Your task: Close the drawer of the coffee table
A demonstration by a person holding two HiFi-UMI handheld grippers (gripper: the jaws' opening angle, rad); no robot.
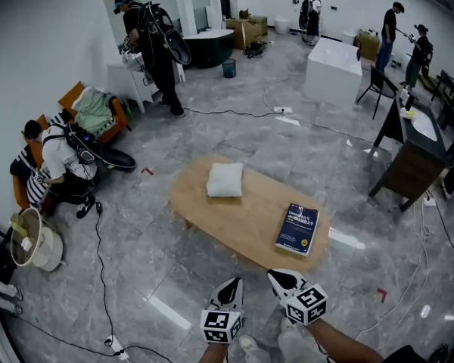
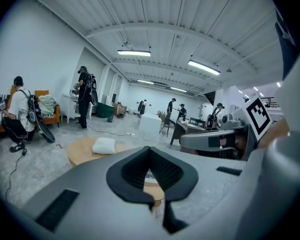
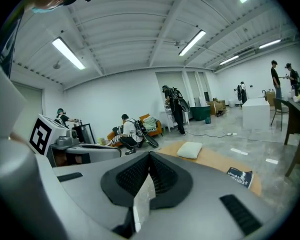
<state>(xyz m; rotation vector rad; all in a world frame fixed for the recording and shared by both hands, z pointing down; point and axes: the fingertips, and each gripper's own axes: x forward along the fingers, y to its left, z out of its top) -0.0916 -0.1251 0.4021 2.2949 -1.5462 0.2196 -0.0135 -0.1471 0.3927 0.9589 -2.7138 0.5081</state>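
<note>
Left tongs (image 1: 228, 286) and right tongs (image 1: 278, 277): both clenched, pads met, nothing gripped. Each gripper view confirms this; only a thin slit of background shows at the seam. I hold the pair low and side by side at the near edge of the head view, tips aimed at the bench (image 1: 250, 219) and apart from it.

Judgement: this is an approach posture. Closed tips give one blunt face, which suits pushing a drawer front where no grasp is required.

Drawer: not visible in any view. The head view shows the top of the bench and a narrow strip of its near side, and I can make out no open front there. I cannot tell which side carries the drawer, nor how far out it stands.

On the bench, nearer item first:
- Book (image 1: 297, 228), blue, flat, toward the right end.
- Pillow (image 1: 225, 180), white, flat, toward the far left end.

Judgement: both lie on the top surface, so neither should obstruct a drawer sliding beneath.

Writing: the book cover carries white lines of print, too small to read. The marker cube (image 1: 306, 305) on the right tongs shows a black-and-white square pattern, no letters.

Beyond: a black cable (image 1: 100, 263) trails over the grey floor (image 1: 174, 127) at left, and a person (image 1: 60, 165) crouches near the wall.
</note>
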